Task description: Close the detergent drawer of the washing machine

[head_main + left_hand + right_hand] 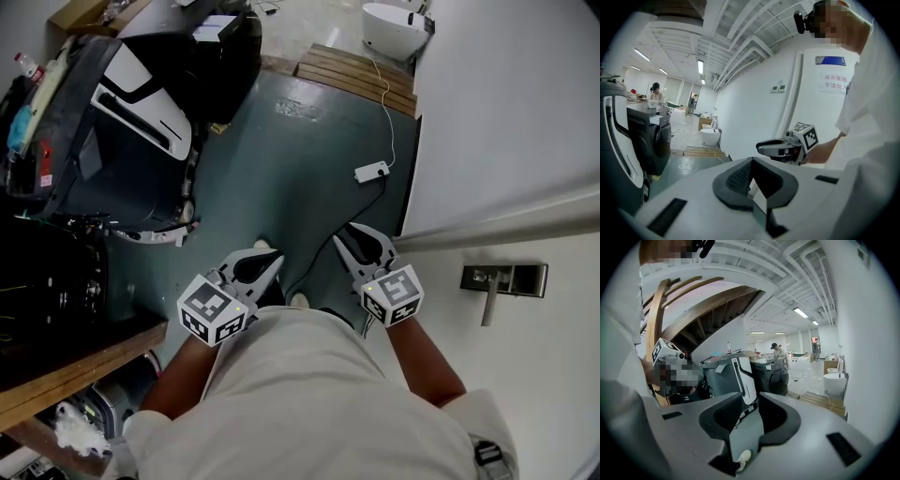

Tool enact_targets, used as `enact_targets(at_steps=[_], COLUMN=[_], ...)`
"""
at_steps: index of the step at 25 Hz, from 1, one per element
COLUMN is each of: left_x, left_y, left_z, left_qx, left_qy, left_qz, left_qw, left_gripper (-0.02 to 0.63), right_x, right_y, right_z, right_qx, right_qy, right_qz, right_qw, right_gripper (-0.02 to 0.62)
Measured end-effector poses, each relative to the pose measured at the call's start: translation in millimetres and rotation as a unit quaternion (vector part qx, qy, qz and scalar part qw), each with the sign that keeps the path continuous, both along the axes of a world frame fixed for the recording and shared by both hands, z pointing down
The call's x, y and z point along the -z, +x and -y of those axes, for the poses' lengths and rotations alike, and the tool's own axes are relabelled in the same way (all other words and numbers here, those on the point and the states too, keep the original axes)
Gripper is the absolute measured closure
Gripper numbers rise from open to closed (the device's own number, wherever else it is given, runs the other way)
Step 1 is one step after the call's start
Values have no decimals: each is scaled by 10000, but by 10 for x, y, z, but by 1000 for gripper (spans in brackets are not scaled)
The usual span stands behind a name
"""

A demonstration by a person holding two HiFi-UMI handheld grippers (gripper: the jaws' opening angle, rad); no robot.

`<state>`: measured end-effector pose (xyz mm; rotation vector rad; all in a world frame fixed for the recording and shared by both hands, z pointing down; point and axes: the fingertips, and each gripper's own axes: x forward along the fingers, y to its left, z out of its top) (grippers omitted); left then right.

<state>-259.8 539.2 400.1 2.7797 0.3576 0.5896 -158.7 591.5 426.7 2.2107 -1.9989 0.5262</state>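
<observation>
- The grey-green painted floor (309, 159) fills the middle of the head view, and a plain white wall (506, 112) runs along its right side.
- A dark front-loading washing machine (776, 376) stands further up the room. It is behind a dark grey machine casing with a white trim strip (740, 373).
- Its detergent drawer cannot be made out in any view. The washing machine itself is well apart from both sets of fingers, ahead of them and to their left.
- The person in a white shirt (309, 403) holds both forearms out in front, side by side. Both grippers point ahead and slightly downward over the floor, with their marker cubes on top.
- The right gripper (361, 239) has its fingers partly apart and holds nothing. Through the gap, its own view shows the floor and a white shoe (743, 459).
- The left gripper (269, 255) has its fingers brought together at the tips, with nothing between them.
- A small white power adapter on a cable (371, 172) lies on the floor ahead of the right gripper, near the wall.
</observation>
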Motion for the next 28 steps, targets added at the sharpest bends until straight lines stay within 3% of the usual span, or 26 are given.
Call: enact_targets(at_steps=[12,22,28], left_x=[160,63,48], left_y=[444,304,269], left_z=[1451,2541,2891], left_qx=[209,702,1058], left_qy=[-122,-116,-212], left_qz=[-407,-441,-426], left_qw=[9989,9965,9933], left_gripper=[612,612,612], right_x=[245,204,185], right_y=[448,430,446], right_z=[1530,2603,2999], right_qx=[333,728,994], right_qy=[-232,-464,-527], right_qz=[-457,-449,-462], right_qw=[9981,9953,9926], right_gripper=[505,506,506])
